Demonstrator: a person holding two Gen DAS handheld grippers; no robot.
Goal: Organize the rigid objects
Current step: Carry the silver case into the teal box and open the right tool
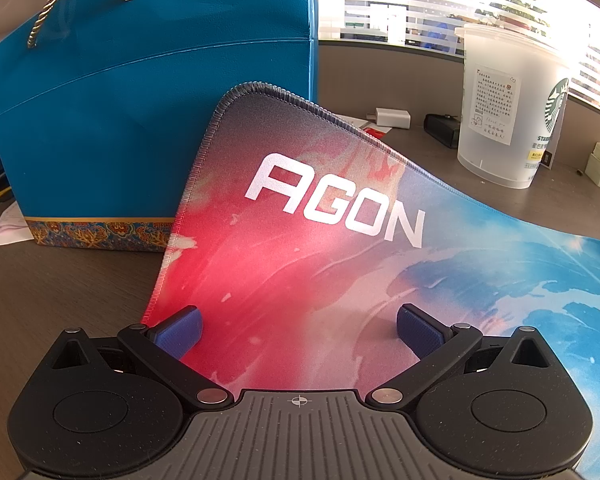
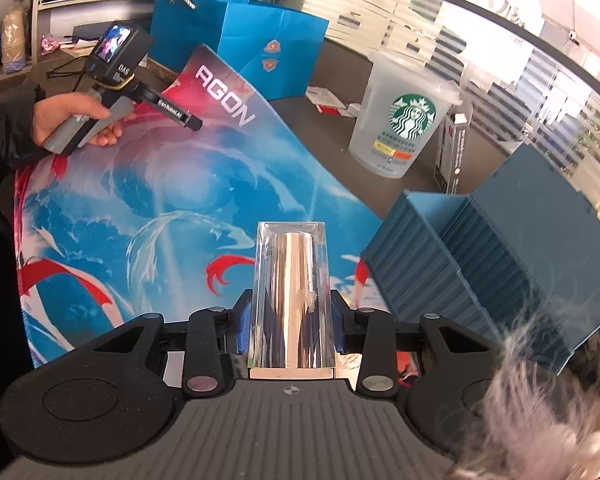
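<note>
My right gripper (image 2: pixel 292 316) is shut on a clear block with a shiny metal cylinder inside (image 2: pixel 290 272); the blue pads press on both its sides and hold it above the colourful AGON mouse pad (image 2: pixel 160 200). Just to its right stands a dark blue ribbed box (image 2: pixel 460 248) shaped like a shipping container, with its lid up. My left gripper (image 1: pixel 299 322) is open over the red end of the mouse pad (image 1: pixel 300 240), with nothing between its fingers. In the right wrist view a hand (image 2: pixel 72 116) holds the left gripper (image 2: pixel 194 122) at the pad's far left.
A blue gift bag (image 1: pixel 120 120) with a rope handle stands behind the curled pad corner. A frosted Starbucks cup (image 1: pixel 508 112) sits on the brown desk (image 1: pixel 60 288) at the right, with a small black object (image 1: pixel 442 130) and white charger (image 1: pixel 392 117) beside it. A grey furry item (image 2: pixel 540 420) blocks the lower right.
</note>
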